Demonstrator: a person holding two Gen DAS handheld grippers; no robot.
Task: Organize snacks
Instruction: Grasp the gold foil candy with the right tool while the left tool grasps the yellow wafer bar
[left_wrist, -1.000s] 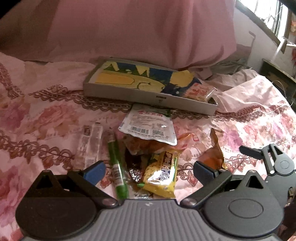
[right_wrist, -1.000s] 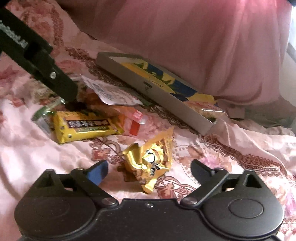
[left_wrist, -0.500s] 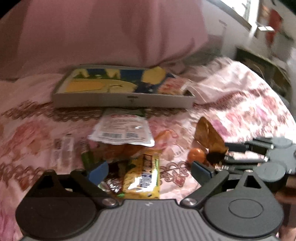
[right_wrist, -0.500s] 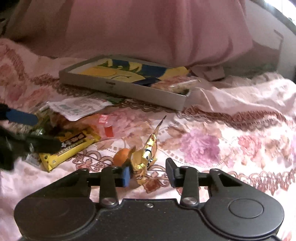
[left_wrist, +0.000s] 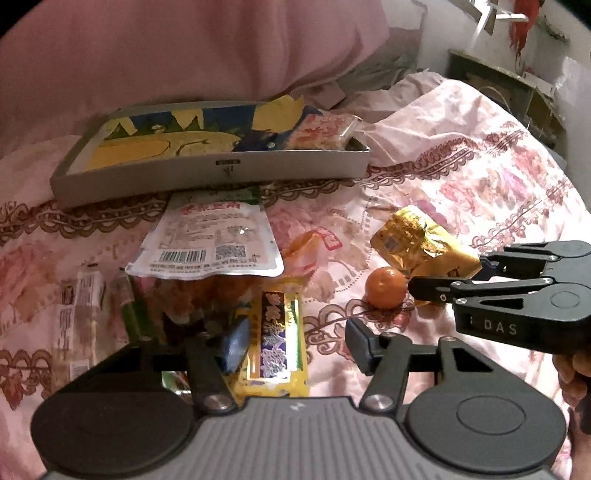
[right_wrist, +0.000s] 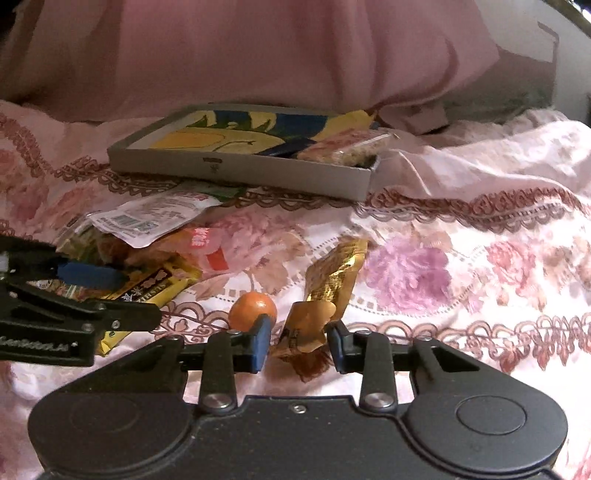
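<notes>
The white pouch (left_wrist: 207, 242) covers the upper part of the orange bag (left_wrist: 207, 291) beneath it. The left claw (left_wrist: 295, 343) hides the lower ends of the yellow bar (left_wrist: 275, 328) and the green stick (left_wrist: 135, 314). Print on the clear packet (left_wrist: 79, 314) is too blurred to read. The hand (left_wrist: 574, 373) is cut off by the right edge.

The scene is dimly lit, and a warm pink cast is laid over both views. Daylight is admitted from a window (left_wrist: 491, 11) at the far right, where the highlights are blown out. Glare is seen on the foil of the yellow snack bar (left_wrist: 277, 332) and on the white packet (left_wrist: 210, 243). Straight lines are bent towards the edges, and the corners are vignetted to black. Fine print is softened by slight blur.
</notes>
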